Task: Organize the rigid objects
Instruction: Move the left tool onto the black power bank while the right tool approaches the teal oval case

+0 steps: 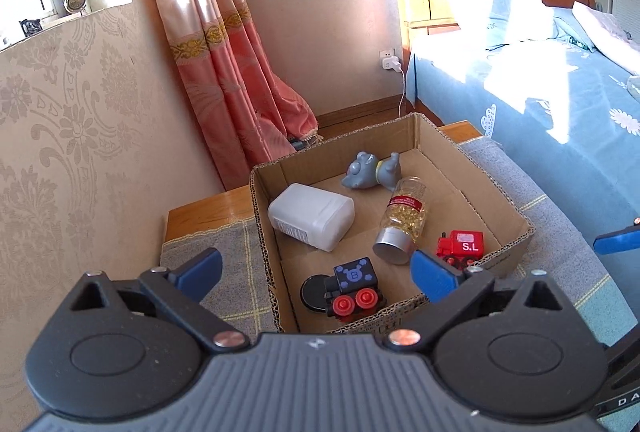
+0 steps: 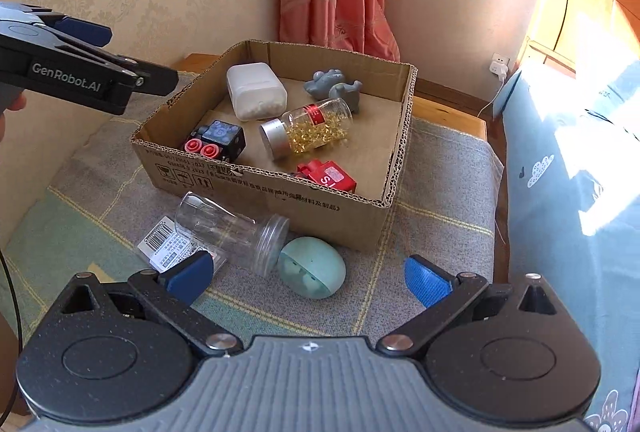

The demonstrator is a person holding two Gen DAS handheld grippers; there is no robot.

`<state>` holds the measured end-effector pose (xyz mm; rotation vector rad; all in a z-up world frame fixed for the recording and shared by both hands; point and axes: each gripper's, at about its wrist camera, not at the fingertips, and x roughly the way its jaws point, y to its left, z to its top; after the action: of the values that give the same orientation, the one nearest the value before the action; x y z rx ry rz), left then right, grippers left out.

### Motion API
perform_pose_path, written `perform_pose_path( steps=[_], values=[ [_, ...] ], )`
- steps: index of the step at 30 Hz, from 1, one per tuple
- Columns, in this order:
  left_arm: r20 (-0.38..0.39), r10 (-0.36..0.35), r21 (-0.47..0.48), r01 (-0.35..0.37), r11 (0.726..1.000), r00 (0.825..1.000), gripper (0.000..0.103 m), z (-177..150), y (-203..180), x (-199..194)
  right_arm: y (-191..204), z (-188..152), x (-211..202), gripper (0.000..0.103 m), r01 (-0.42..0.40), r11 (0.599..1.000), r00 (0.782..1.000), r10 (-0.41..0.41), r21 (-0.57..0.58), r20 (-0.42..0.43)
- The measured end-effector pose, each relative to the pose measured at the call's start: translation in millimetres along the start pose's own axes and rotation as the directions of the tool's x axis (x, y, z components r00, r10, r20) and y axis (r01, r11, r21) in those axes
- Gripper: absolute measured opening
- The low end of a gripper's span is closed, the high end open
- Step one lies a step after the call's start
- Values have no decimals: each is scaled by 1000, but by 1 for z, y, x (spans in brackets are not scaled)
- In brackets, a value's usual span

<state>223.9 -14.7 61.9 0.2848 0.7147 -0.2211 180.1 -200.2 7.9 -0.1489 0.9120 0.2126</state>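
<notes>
A cardboard box point(image 1: 516, 208) point(image 2: 280, 192) sits on a grey checked cloth. In it lie a white plastic bottle point(image 1: 312, 222) point(image 2: 256, 90), a grey toy animal point(image 1: 372, 172) point(image 2: 334, 86), a jar of yellow capsules point(image 1: 400, 228) point(image 2: 308, 128), a black-and-blue toy train point(image 1: 348, 286) point(image 2: 218, 140) and a red toy train point(image 1: 460, 246) point(image 2: 330, 176). In front of the box lie a clear empty jar point(image 2: 232, 228), a teal egg-shaped case point(image 2: 312, 268) and a labelled packet point(image 2: 168, 246). My left gripper point(image 1: 316, 272) is open above the box's near side. My right gripper point(image 2: 308, 278) is open above the egg case.
A bed with a blue floral sheet point(image 1: 560, 104) and wooden headboard stands to the right. A pink curtain point(image 1: 224, 52) hangs behind the box. A wall socket with a white charger point(image 1: 388, 62) is on the far wall. The left gripper's body point(image 2: 80, 72) shows at the right view's left.
</notes>
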Motion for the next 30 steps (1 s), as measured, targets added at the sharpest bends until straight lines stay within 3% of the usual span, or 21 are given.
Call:
perform_pose_path(
  steps=[4, 9, 12, 15, 18, 30],
  values=[
    [13, -15, -25, 15, 1000, 1000, 101, -13, 1, -29, 4, -10, -8, 103, 39, 999, 999, -39, 18, 21],
    [19, 4, -78, -2, 997, 1000, 102, -49, -3, -58, 9, -35, -15, 103, 151, 986, 987, -154, 64, 52],
    [29, -24, -148, 28, 989, 999, 102, -79, -5, -62, 4, -54, -9, 103, 128, 983, 990, -134, 129, 37],
    [13, -71, -190, 72, 979, 997, 102, -103, -9, -50, 1, -70, 1, 103, 100, 983, 995, -102, 153, 5],
    [-35, -49, -195, 41, 980, 998, 102, -118, -17, -32, -2, -80, 12, 103, 125, 980, 992, -121, 158, -34],
    [-185, -108, -156, 79, 985, 977, 102, -133, -56, 32, -7, -114, 36, 103, 106, 987, 994, -100, 123, -51]
  ],
)
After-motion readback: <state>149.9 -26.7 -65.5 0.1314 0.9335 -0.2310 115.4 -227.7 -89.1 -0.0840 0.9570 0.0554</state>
